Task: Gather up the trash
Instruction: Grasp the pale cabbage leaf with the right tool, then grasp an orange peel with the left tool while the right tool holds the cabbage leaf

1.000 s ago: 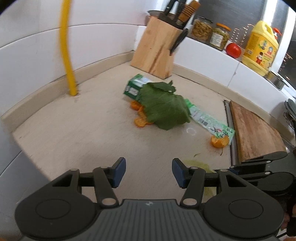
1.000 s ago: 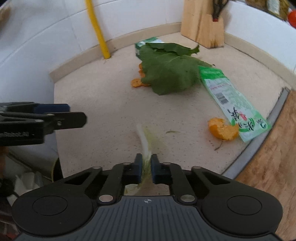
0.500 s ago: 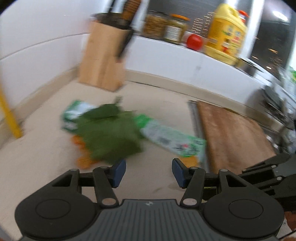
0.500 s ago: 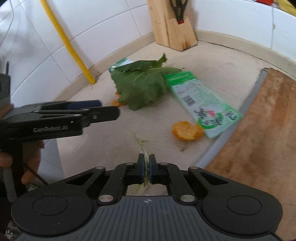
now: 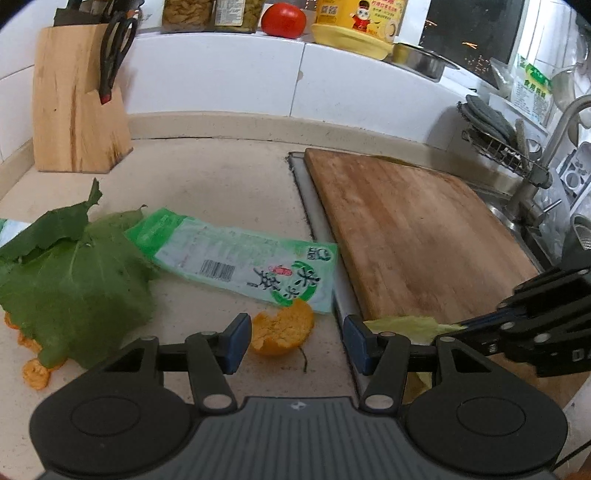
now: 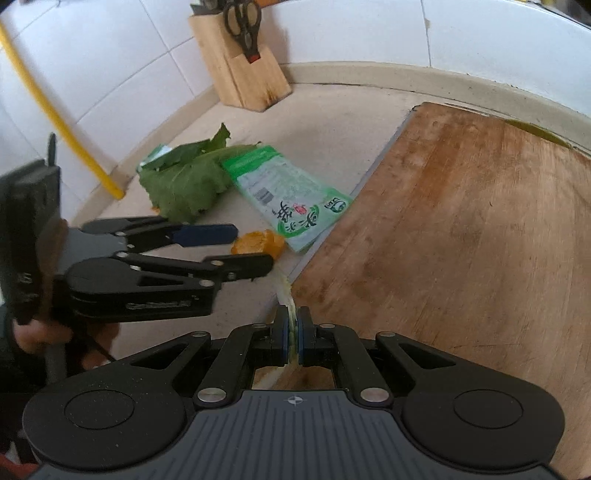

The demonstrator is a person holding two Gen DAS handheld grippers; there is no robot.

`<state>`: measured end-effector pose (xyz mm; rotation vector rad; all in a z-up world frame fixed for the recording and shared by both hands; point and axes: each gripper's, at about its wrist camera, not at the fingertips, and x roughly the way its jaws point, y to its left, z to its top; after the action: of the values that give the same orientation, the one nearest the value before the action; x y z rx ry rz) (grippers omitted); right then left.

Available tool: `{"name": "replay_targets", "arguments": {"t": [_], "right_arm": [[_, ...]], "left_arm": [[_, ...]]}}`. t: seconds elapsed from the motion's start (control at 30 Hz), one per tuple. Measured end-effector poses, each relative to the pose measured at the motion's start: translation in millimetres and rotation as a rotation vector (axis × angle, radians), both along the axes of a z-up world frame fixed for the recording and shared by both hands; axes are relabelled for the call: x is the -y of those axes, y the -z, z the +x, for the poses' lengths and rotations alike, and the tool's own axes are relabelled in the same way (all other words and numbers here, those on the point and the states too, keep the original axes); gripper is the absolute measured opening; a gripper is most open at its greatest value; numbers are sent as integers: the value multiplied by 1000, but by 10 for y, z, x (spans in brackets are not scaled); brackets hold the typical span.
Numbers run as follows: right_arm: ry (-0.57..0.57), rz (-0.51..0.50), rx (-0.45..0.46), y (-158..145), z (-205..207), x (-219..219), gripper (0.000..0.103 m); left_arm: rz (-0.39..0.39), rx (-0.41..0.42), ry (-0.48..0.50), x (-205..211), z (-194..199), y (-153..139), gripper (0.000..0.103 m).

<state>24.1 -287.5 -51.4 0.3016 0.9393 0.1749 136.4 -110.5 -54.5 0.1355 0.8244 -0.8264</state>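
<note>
A speckled beige worktop runs into a white-tiled corner, with a wooden knife block standing at the back edge and black scissors slotted into it. Up on the ledge behind sit jars, a red tomato and a yellow bottle.

A wooden cutting board lies over the sink at the worktop's right edge, a tap beyond it.

Now the trash: a big green leaf lies flat towards the left edge, scraps of orange peel poking out beneath it. A green-and-white plastic wrapper stretches from the leaf to the board's near corner, one end tucked under the leaf. Touching the wrapper's front end is a chunk of orange peel, and that sits right between the left tongs, which are roughly half open with nothing gripped, the blue pads clear of the peel on both sides.

The right tongs are pinched shut on a pale yellow-green leaf strip, held over the seam where the worktop meets the board. From the left wrist view that strip pokes out just beside the left tongs.
</note>
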Motion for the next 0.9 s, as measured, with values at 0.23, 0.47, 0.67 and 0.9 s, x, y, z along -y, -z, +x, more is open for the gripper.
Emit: {"name": "replay_targets", "arguments": {"t": [0.23, 0.47, 0.67, 0.9], "right_arm": [[17, 6, -14, -17, 13, 9, 7], [35, 23, -7, -36, -11, 12, 7], [32, 77, 10, -79, -15, -13, 7], [-17, 101, 23, -122, 55, -181, 7]], "left_arm": [[-9, -36, -57, -102, 75, 57, 20], [-64, -82, -79, -257, 19, 12, 8], [-131, -127, -153, -604, -103, -64, 7], [-139, -123, -247, -915, -295, -101, 7]]}}
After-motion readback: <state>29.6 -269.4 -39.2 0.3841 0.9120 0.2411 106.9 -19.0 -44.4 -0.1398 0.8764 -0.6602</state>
